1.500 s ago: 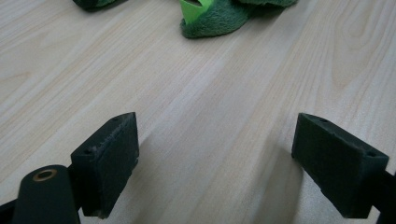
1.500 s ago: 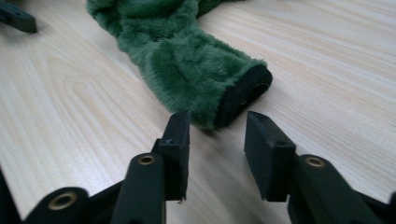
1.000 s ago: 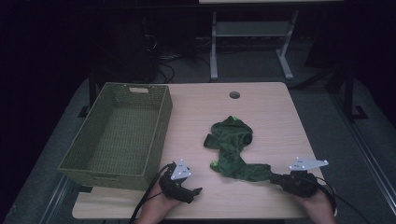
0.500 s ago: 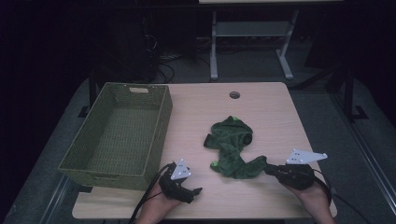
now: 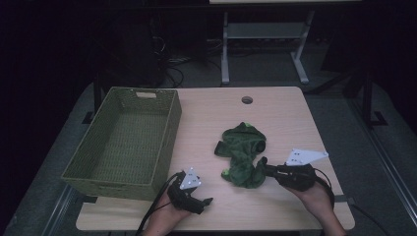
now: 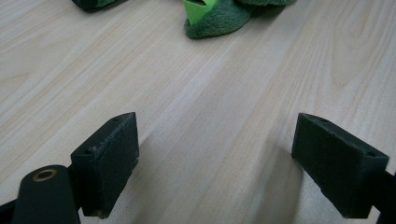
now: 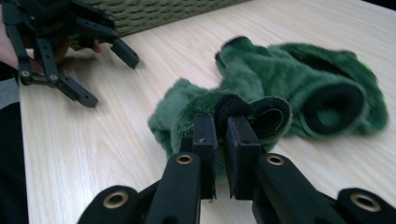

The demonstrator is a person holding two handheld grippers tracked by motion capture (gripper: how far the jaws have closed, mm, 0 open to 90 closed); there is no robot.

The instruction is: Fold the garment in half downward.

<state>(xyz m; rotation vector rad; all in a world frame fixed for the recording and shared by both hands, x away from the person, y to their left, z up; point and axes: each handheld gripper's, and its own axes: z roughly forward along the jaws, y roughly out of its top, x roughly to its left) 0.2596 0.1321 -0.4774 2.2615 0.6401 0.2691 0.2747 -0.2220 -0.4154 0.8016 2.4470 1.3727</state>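
A: Where's our green fleece garment right now?

B: On the bare wood of the table, right of the woven basket and apart from it. Our right gripper has its jaws clenched on a dark-lined cuff at the near edge, and that edge looks bunched and raised off the wood.

A: Why grab the edge and not the middle?

B: We'd judge a hem gives the pads a thin fold to bite on (the fluffy bulk would likely slip). It also lets the rest trail along when we lift.

A: And the left gripper?

B: Jaws released, standing wide over bare wood, nothing between them. It sits by the basket's near corner, short of the garment, probably waiting to take a second edge so the cloth doesn't droop on its way into the basket.
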